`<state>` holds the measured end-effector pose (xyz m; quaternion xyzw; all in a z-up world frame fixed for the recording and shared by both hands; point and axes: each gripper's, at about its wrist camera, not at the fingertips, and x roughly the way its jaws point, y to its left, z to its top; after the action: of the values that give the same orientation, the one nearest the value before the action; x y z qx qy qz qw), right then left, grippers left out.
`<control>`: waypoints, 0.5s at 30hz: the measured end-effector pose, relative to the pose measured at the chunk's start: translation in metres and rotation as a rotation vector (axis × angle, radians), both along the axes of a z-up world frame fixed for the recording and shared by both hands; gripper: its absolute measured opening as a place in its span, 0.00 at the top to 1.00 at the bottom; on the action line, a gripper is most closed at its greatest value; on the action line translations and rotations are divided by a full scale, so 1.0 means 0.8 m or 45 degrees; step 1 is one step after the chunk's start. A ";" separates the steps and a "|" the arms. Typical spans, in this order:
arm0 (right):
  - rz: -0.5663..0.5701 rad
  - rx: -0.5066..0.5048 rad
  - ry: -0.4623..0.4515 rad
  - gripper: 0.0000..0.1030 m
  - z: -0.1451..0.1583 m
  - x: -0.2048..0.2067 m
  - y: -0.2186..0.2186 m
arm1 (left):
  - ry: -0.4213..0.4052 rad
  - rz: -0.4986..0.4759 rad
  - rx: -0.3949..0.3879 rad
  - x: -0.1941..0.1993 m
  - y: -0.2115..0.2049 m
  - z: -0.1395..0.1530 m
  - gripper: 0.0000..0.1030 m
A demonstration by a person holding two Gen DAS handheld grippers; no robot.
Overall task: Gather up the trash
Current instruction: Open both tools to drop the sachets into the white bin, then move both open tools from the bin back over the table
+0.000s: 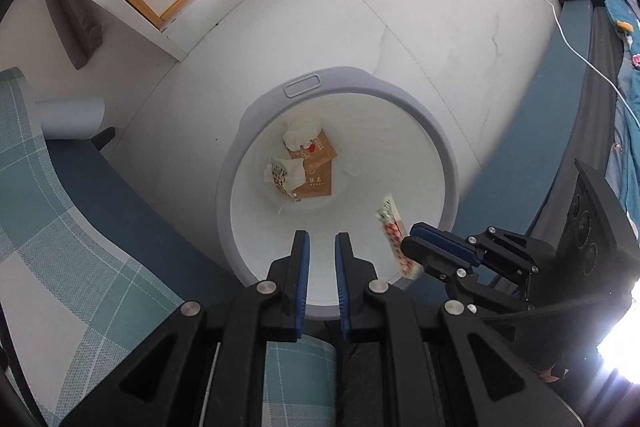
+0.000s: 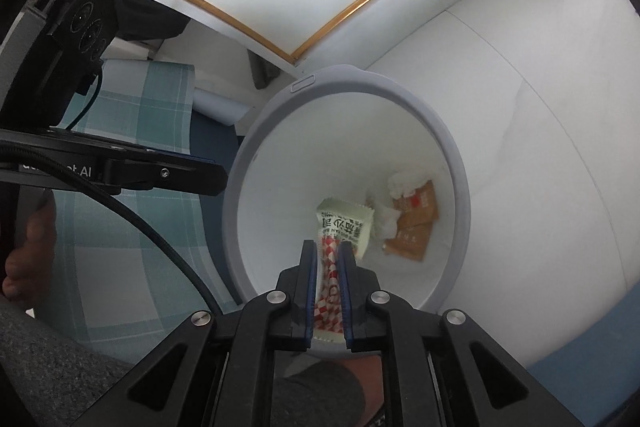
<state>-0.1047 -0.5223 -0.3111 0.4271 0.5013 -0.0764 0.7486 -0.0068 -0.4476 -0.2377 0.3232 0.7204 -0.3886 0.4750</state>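
- Pinching a flat, glossy snack wrapper [image 2: 331,279] between its blue ribbed pads, the right gripper [image 2: 327,259] hangs over the open bin; the wrapper's red-and-white checked end sits between the black fingers, and its pale green printed end sticks out toward 12 o'clock.
- From the left wrist view, the same wrapper [image 1: 394,231] juts from the right gripper [image 1: 410,239] at about 4 o'clock, above the bin's near rim.
- Nothing sits between the left gripper [image 1: 322,241] fingers; a narrow gap separates its smooth blue pads, so it is nearly closed and empty, pointing down into the bin.
- Round and smooth, the bin [image 1: 240,155] has a thick pale grey rim with a small rectangular tab at 12 o'clock and plain white inner walls.
- On the bin's floor lie flat brown paper sachets [image 1: 318,167], crumpled white tissue [image 1: 300,135] and another printed wrapper [image 1: 280,177], bunched together.
- Woven teal-and-white checked fabric [image 1: 80,227] spreads at 8 o'clock beside the bin.
- Beyond the bin lies a glossy white tiled floor [image 1: 440,47].
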 end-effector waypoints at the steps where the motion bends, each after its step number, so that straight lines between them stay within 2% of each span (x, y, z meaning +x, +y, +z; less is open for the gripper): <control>1: -0.007 0.001 0.000 0.86 0.001 -0.002 -0.001 | 0.001 0.004 0.006 0.001 -0.001 -0.002 0.91; 3: -0.008 0.002 0.006 0.79 0.000 -0.003 -0.002 | -0.002 0.007 0.008 0.001 0.002 -0.007 0.87; 4: -0.007 0.000 0.011 0.73 0.002 -0.008 -0.005 | -0.003 0.007 0.012 0.002 0.003 -0.007 0.79; 5: -0.010 -0.006 0.015 0.73 0.005 -0.014 -0.007 | -0.007 0.008 0.009 0.001 0.003 -0.006 0.73; 6: -0.013 -0.006 0.009 0.73 0.007 -0.018 -0.009 | -0.014 0.008 0.002 0.003 0.005 -0.005 0.59; 7: -0.013 -0.005 0.010 0.71 0.008 -0.019 -0.009 | -0.027 0.009 -0.012 0.004 0.005 -0.002 0.51; 15: -0.043 -0.048 0.007 0.59 0.026 -0.028 -0.018 | -0.125 0.027 -0.075 0.011 0.012 0.029 0.47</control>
<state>-0.1269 -0.5366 -0.2906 0.4211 0.4946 -0.0996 0.7538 0.0021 -0.4379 -0.2142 0.3200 0.6880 -0.3881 0.5231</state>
